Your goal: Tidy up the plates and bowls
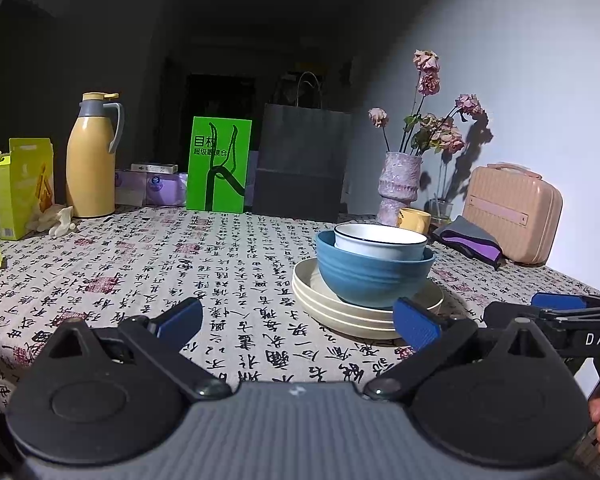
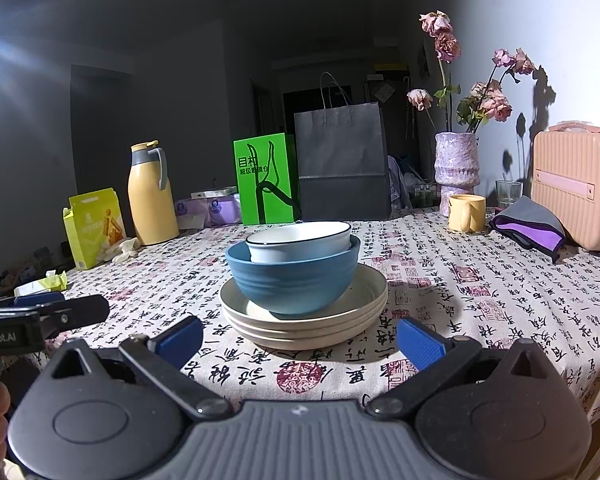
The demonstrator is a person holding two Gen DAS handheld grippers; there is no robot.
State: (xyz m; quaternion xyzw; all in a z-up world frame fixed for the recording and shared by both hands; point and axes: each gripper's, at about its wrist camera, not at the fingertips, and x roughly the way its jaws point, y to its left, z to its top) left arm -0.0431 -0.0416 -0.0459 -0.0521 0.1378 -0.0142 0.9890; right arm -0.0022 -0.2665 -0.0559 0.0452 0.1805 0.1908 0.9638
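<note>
Holding both grippers released, left gripper [image 1: 298, 322] and right gripper [image 2: 300, 340], we face the plates [image 2: 304, 320] stacked on the surface [image 2: 480, 280], blue bowl [image 2: 294, 284] atop, white bowl [image 2: 300, 242] nested inside.

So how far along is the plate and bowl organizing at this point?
The stacking looks done: the white bowl sits nested in the blue bowl, which rests on the cream plates. Nothing is in hand; the left gripper and right gripper are open, short of the stack. No other loose dishes show.
</note>
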